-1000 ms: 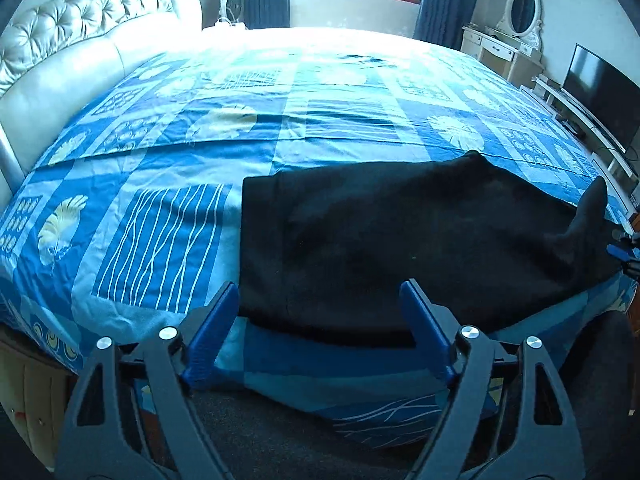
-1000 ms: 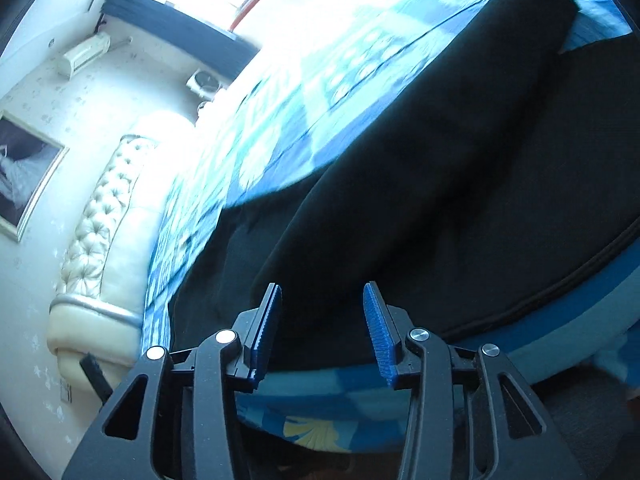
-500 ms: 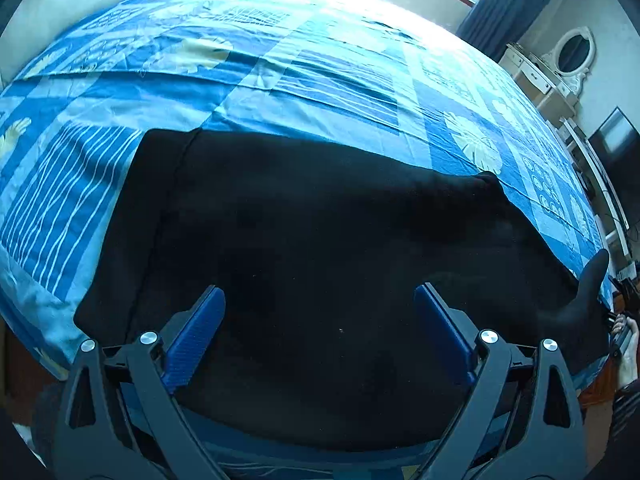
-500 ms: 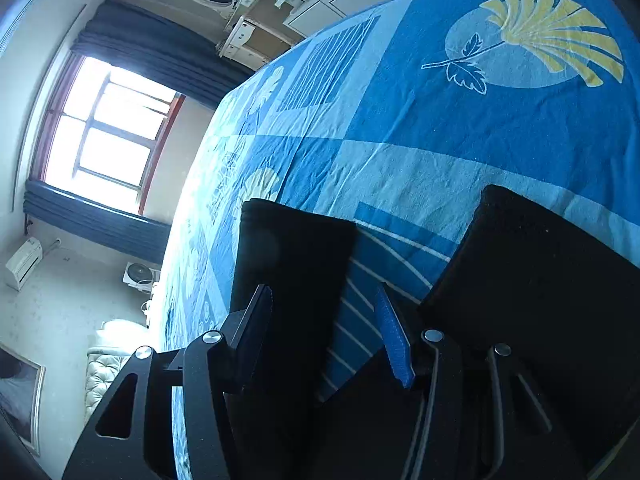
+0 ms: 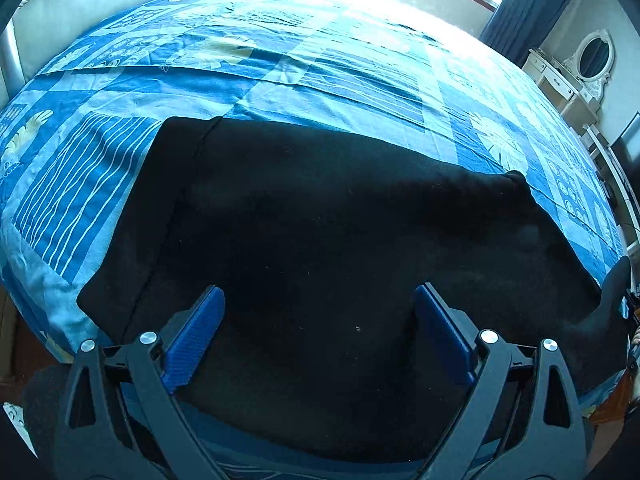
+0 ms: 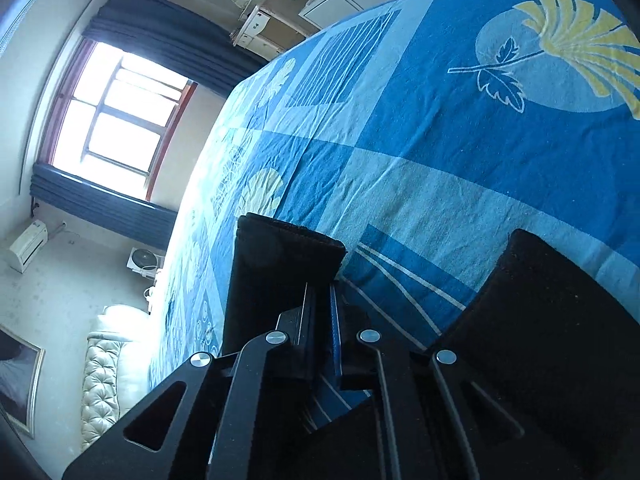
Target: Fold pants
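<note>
Black pants (image 5: 320, 232) lie spread on the blue patterned bedspread (image 5: 280, 60), waistband at the left. My left gripper (image 5: 318, 336) is open, its blue pads wide apart just above the near part of the pants. In the right wrist view my right gripper (image 6: 322, 308) is shut on the edge of one black pant leg (image 6: 276, 280); the other leg end (image 6: 560, 300) lies to the right. The lifted leg end also shows in the left wrist view (image 5: 614, 292) at the far right.
A padded white headboard (image 5: 80, 8) is at the far left. A window with blue curtains (image 5: 520, 4) and a white dressing table with an oval mirror (image 5: 588, 60) stand beyond the bed. The near bed edge (image 5: 48, 320) drops off at the left.
My right gripper has closed on the pant leg edge. My left gripper stays open and has shifted slightly over the pants.
</note>
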`<state>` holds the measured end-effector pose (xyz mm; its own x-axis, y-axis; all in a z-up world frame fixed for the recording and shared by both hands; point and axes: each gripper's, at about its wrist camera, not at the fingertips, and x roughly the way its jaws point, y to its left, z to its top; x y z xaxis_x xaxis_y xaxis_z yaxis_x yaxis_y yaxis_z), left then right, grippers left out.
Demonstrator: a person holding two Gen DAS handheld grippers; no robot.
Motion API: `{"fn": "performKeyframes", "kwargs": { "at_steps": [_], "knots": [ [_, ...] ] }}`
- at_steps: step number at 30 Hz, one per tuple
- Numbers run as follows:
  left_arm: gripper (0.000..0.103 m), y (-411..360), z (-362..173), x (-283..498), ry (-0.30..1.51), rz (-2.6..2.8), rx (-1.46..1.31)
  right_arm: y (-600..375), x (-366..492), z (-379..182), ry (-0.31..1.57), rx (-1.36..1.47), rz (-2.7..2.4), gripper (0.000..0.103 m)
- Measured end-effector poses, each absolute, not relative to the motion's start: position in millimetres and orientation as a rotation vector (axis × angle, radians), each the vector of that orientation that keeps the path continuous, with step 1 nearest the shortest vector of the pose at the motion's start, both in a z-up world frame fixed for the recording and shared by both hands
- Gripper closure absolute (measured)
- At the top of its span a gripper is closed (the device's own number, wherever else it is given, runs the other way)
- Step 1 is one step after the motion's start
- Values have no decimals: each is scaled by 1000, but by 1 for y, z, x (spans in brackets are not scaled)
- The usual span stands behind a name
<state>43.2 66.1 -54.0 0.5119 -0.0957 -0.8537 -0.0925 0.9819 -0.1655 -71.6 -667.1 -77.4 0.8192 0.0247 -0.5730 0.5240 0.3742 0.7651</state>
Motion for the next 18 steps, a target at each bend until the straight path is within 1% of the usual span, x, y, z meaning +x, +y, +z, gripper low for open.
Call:
{"fn": "performKeyframes", "kwargs": {
  "at_steps": [4,7,10,15,16,17,18],
  "knots": [
    [8,67,-53,42,1041,-6,-200,-661,-116,-41,457,1125,-289,98],
    [8,69,-52,41,1040,-9,-210,-655,-159,-33,424,1116,-310,99],
    [8,69,-52,38,1035,-14,-211,-654,-190,-53,437,1148,-353,99],
    [8,66,-53,37,1036,-17,-183,-657,-199,-99,512,1218,-383,98],
    [8,66,-53,37,1037,-17,-188,-658,-196,-103,513,1226,-395,95],
    [8,67,-52,36,1037,-16,-196,-658,-195,-106,504,1238,-399,94],
    [8,68,-52,36,1037,-16,-205,-658,-193,-109,492,1256,-397,89]
  ]
}}
